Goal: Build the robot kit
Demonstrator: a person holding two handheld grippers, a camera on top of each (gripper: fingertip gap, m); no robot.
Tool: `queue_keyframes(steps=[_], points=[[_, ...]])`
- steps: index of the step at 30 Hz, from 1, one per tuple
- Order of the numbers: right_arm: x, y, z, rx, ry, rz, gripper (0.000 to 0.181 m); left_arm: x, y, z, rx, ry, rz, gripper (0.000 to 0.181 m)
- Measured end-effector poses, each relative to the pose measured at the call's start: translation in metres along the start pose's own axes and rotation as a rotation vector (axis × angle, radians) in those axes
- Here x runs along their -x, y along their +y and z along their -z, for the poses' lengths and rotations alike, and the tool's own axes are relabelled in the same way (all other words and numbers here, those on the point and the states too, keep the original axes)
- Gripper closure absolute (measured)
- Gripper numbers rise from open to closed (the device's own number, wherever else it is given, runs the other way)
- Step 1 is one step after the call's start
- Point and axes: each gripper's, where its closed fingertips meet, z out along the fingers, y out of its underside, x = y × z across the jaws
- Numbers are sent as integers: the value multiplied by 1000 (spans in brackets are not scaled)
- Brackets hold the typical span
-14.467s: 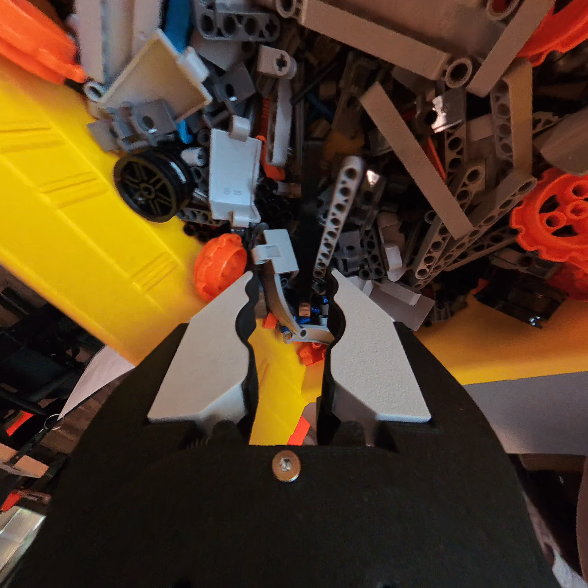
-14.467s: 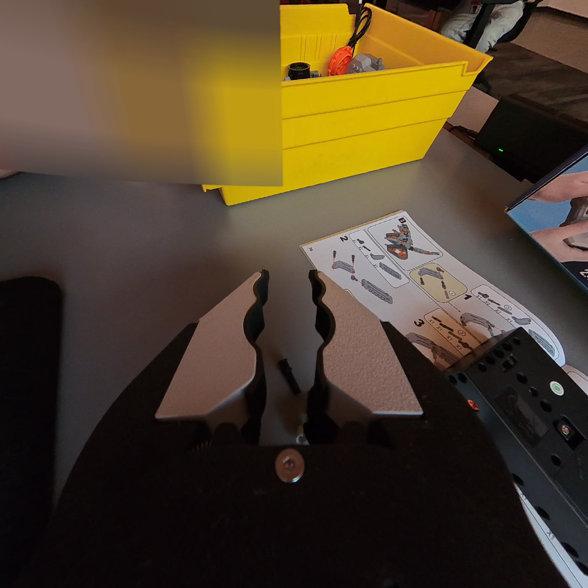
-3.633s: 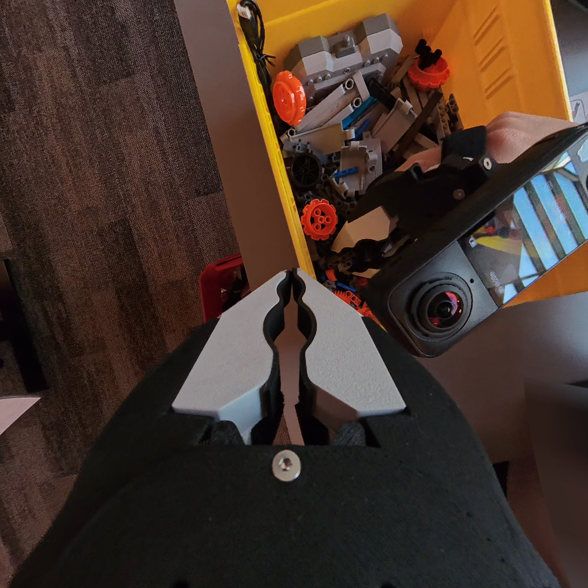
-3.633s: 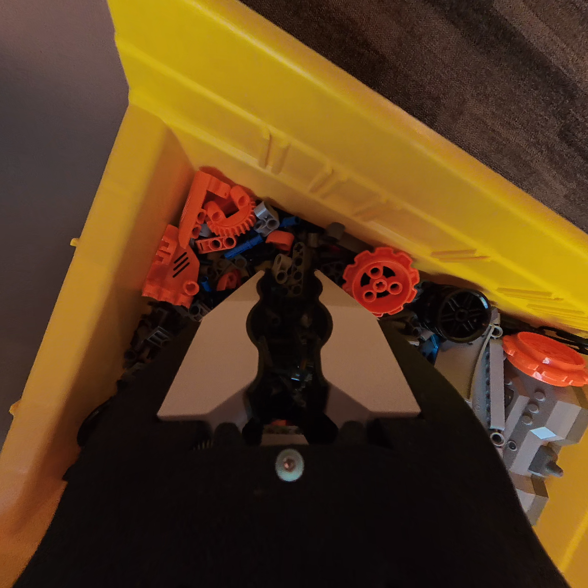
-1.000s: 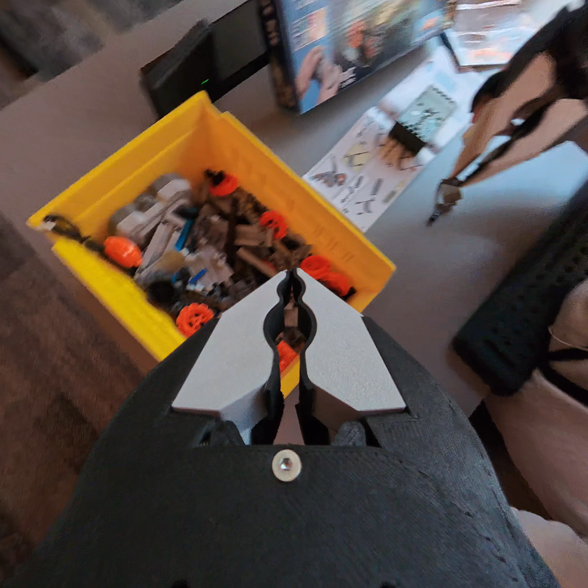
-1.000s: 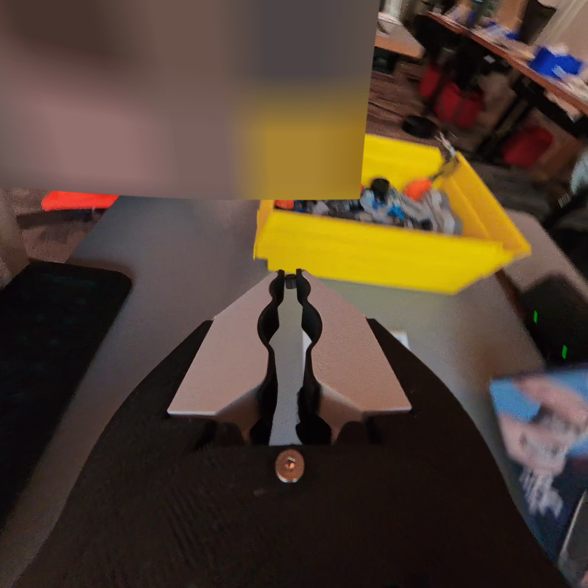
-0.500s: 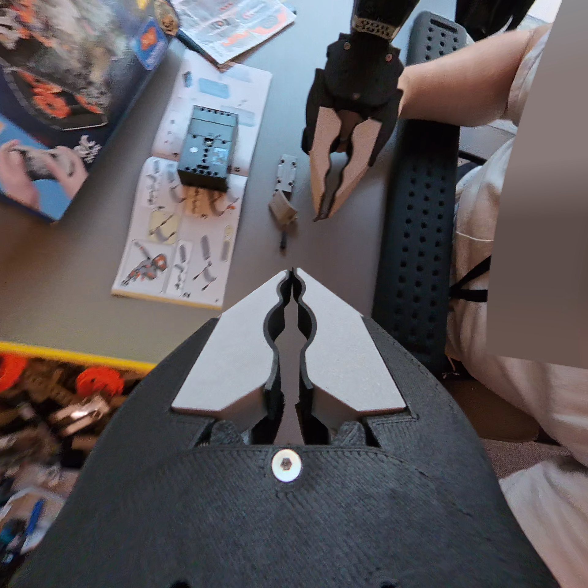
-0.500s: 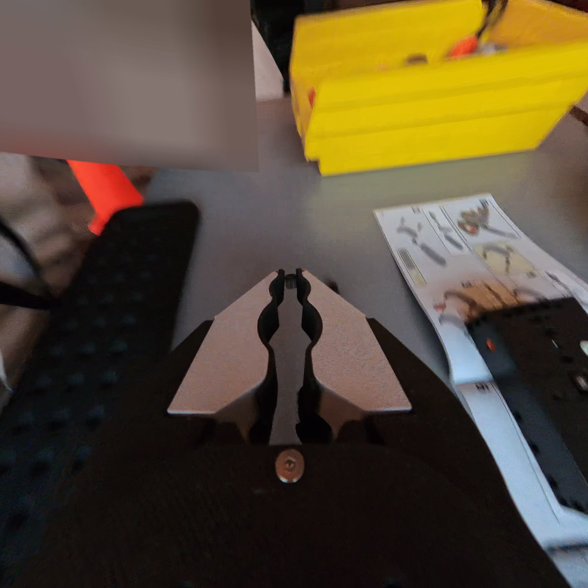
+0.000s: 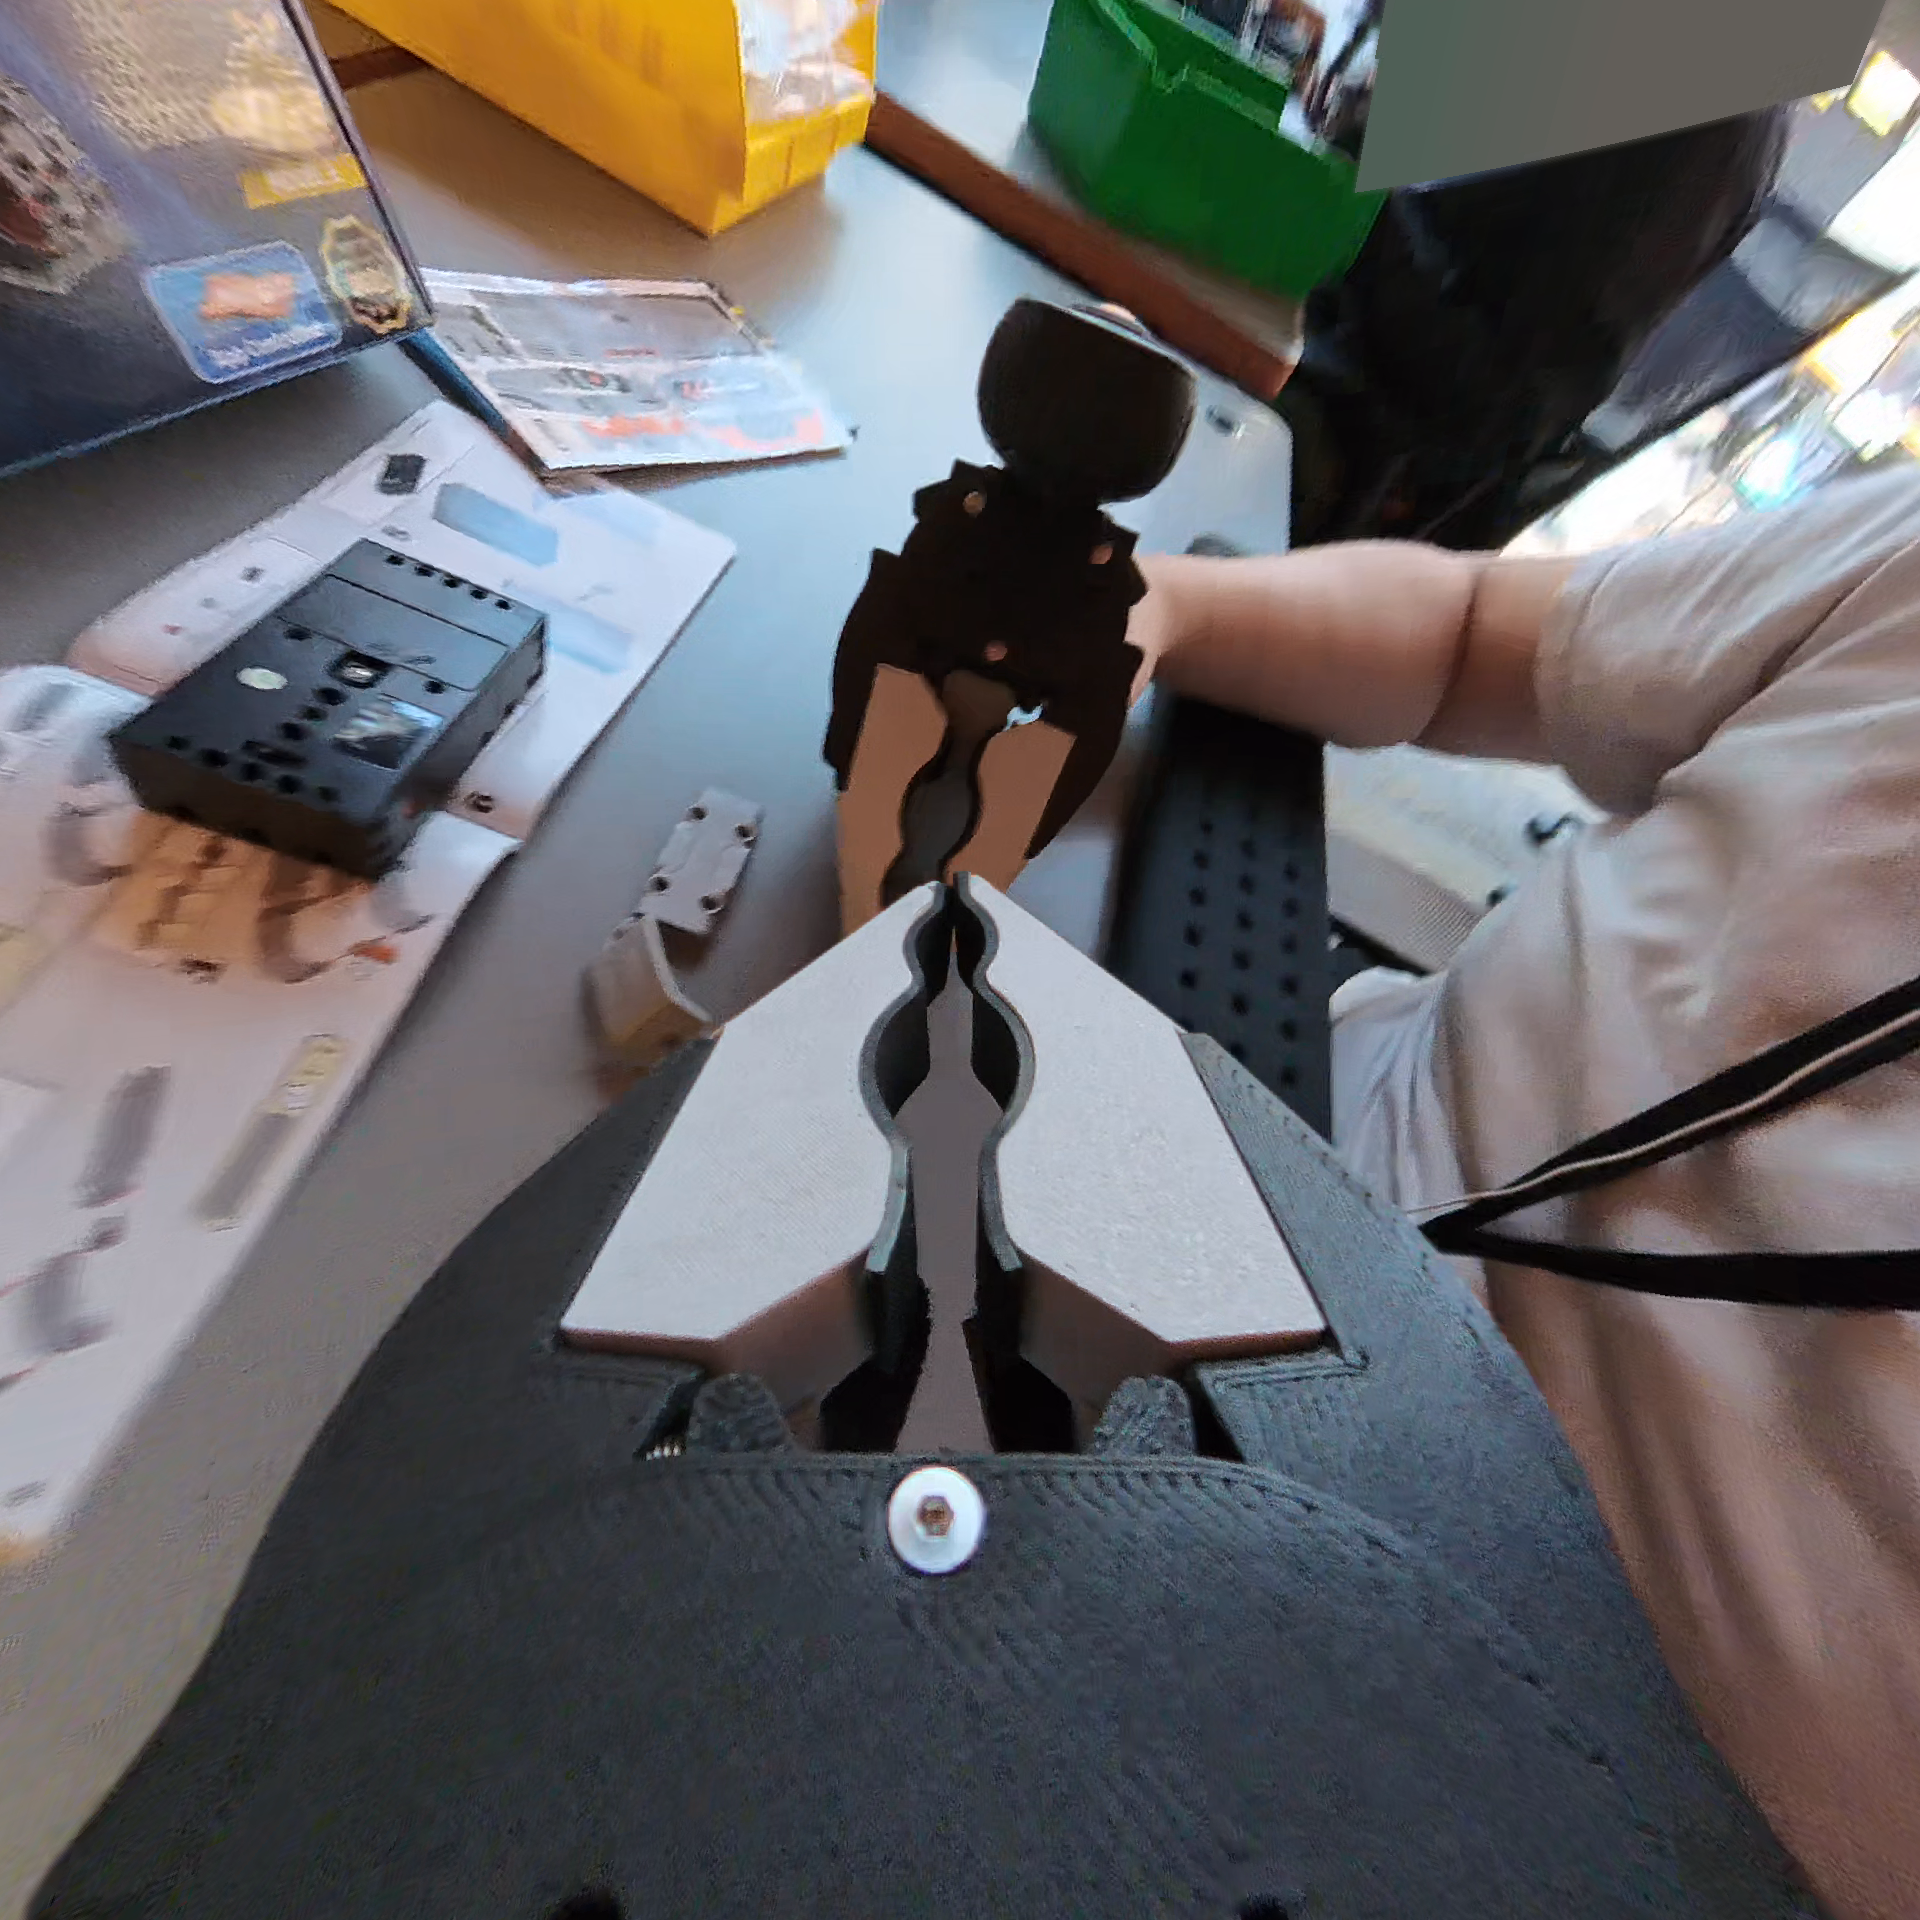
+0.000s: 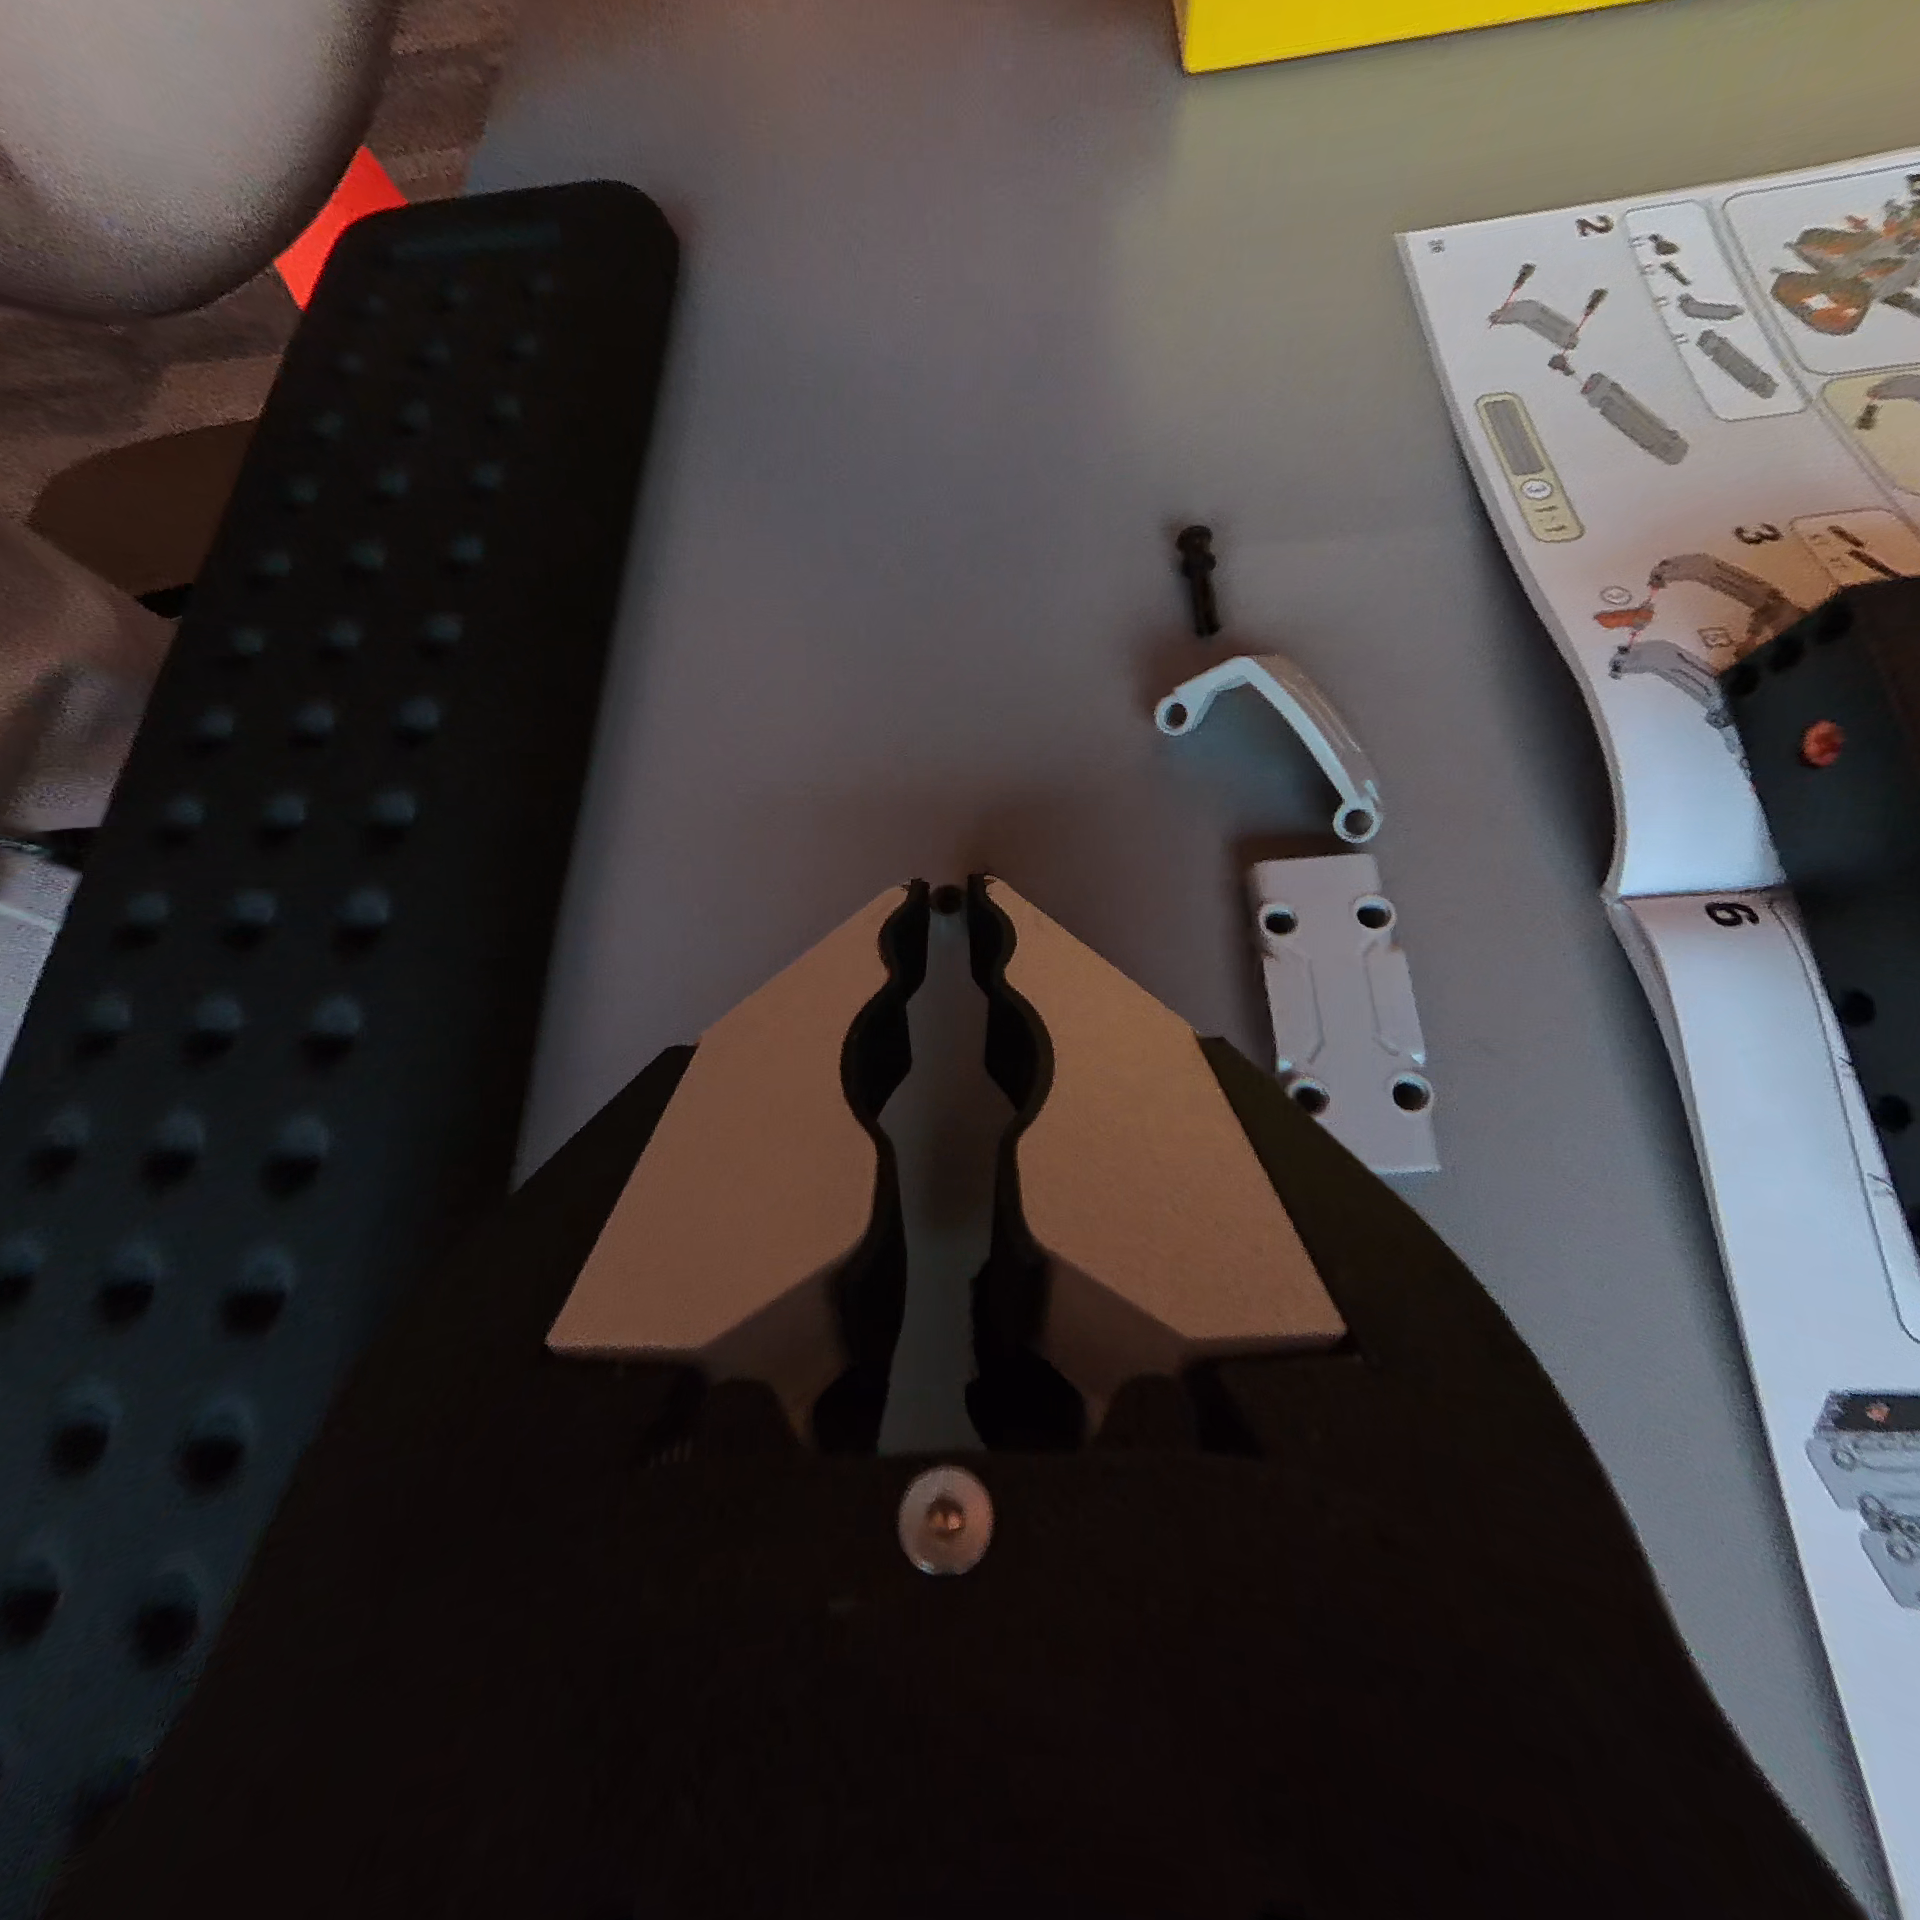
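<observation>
Grey bench (image 10: pixel 935 436) lies under the right gripper (image 10: pixel 945 891), jaws pinched on a tiny black pin (image 10: pixel 947 900) kept low beside the grey plate (image 10: pixel 1340 1013), curved piece (image 10: pixel 1273 727) and loose black pin (image 10: pixel 1198 579), while the left gripper (image 9: pixel 952 896), jaws closed and seemingly empty, waits near the front edge.

The left wrist view looks down along its fingers across the grey table (image 9: pixel 883 312), toward the person's torso. The right wrist view faces almost straight down, close above it. Both share the grey panel (image 9: pixel 698 857) (image 10: pixel 1340 1008), probably the black pad (image 9: pixel 1221 914) (image 10: pixel 312 779) too.
</observation>
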Motion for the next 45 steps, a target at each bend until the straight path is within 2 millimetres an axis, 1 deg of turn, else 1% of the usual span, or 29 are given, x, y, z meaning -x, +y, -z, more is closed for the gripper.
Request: queue_keyframes(steps=[2,3,5,6,7,9,11,13,15,17,19,20,22,23,24,25,28,29,31,33,34,35,37,38,40,42,43,45], points=[[-1,3,5,13,6,11,174,-4,10,-11,-25,-27,40,181],[-3,4,7,20,28,30,172,-1,17,-14,-21,-79,40,181],[-5,0,13,10,75,55,169,6,31,-15,1,-186,37,181],[-5,-4,16,-4,89,40,165,4,35,-14,3,-209,40,181],[-3,-7,18,-14,94,11,162,1,36,-14,-7,-224,47,181],[-3,-4,22,9,128,-28,162,-7,38,-14,-39,-252,65,181],[-14,4,27,54,230,-53,162,-17,41,-13,-51,-280,68,181],[-13,13,25,76,255,-92,158,-25,46,-10,-40,-320,57,181],[-4,22,18,113,231,-131,152,-30,51,-6,-18,-358,41,181],[-4,15,18,81,274,-144,153,-31,50,1,-16,-399,23,181],[-6,9,17,58,323,-155,154,-27,46,7,-39,-438,1,181],[-5,8,14,59,330,-148,155,-22,43,11,-54,-461,-12,181],[-2,12,8,93,341,-145,156,-7,34,20,-85,-508,-50,181],[-2,12,6,99,352,-135,158,2,26,27,-113,-534,-72,181],[-4,13,7,113,372,-120,170,12,15,35,-155,-565,-91,181],[-5,14,8,126,384,-97,174,20,0,45,-211,-591,-112,181],[-3,14,8,130,356,-75,174,41,-51,72,-365,-658,-217,181],[-2,15,9,127,335,-79,174,49,-63,76,-372,-681,-271,181],[-6,17,12,108,315,-95,174,65,-74,70,-296,-695,-385,181],[-14,13,19,59,327,-84,175,77,-76,56,-213,-663,-476,177],[-20,10,24,27,340,-87,175,81,-78,49,-203,-639,-515,176],[-22,4,27,-24,327,-86,175,84,-80,44,-221,-618,-545,176],[-31,-9,37,-128,340,-117,175,89,-83,40,-328,-587,-572,177],[-34,-15,40,-167,339,-137,175,93,-81,40,-386,-596,-574,177],[-39,-27,45,-240,333,-148,175,100,-70,44,-462,-649,-592,178],[-46,-36,47,-272,362,-141,175,104,-56,48,-472,-737,-639,181],[-50,-41,46,-284,375,-130,175,103,-52,51,-470,-790,-659,181],[-56,-56,44,-318,404,-96,175,97,-54,59,-434,-890,-747,181]])
